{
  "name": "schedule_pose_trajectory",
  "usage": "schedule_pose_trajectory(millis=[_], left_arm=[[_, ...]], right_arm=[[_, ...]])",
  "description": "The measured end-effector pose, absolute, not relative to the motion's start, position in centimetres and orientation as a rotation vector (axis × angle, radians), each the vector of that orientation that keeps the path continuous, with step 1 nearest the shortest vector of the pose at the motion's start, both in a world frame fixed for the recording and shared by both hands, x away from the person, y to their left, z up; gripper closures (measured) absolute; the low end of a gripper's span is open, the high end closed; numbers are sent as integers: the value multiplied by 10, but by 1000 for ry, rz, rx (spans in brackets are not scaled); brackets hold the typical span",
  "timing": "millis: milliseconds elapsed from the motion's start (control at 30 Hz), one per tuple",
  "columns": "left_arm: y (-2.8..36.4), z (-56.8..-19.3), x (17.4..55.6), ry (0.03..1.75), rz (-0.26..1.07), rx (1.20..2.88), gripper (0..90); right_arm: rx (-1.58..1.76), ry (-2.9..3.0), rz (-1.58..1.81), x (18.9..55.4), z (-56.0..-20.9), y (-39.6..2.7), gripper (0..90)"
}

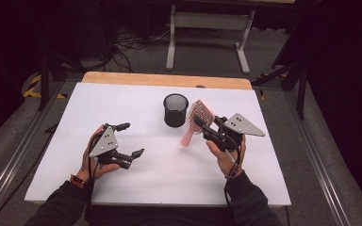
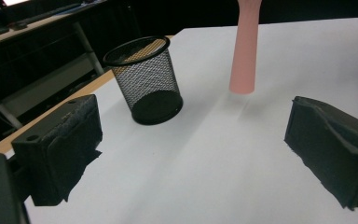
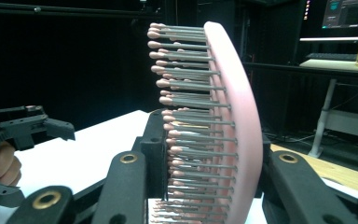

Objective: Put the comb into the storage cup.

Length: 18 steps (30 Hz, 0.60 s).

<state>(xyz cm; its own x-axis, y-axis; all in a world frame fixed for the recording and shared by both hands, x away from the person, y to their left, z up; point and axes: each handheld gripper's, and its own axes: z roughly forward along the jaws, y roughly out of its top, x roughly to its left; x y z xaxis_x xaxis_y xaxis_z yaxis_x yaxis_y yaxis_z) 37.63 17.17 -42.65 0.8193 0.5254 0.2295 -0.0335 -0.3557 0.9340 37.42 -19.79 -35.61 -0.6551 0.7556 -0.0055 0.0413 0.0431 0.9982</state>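
A pink hairbrush (image 1: 199, 113) with grey bristles is held off the white table (image 1: 122, 188), to the right of a black mesh cup (image 1: 175, 109). My right gripper (image 1: 206, 126) is shut on the brush's head, and the handle slants down toward the table. In the right gripper view the brush head (image 3: 235, 116) stands upright between the jaws of the right gripper (image 3: 209, 186), bristles facing left. My left gripper (image 1: 132, 139) stands open and empty at the left. Its view shows the mesh cup (image 2: 147, 79) and the brush handle (image 2: 244, 51) beyond its pads (image 2: 70, 140).
The table has a wooden strip (image 1: 167, 79) along its far edge. A white desk frame (image 1: 207, 28) and cables stand on the floor behind it. The left gripper (image 3: 28, 126) and its hand show at the left of the right gripper view.
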Motion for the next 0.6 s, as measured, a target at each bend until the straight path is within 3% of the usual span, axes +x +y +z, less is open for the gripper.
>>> schedule_pose_trajectory(millis=[600], left_arm=[[205, -444, 358, 436, 588, 1860, 49]], right_arm=[[785, 1736, 1682, 372, -344, -204, 631]])
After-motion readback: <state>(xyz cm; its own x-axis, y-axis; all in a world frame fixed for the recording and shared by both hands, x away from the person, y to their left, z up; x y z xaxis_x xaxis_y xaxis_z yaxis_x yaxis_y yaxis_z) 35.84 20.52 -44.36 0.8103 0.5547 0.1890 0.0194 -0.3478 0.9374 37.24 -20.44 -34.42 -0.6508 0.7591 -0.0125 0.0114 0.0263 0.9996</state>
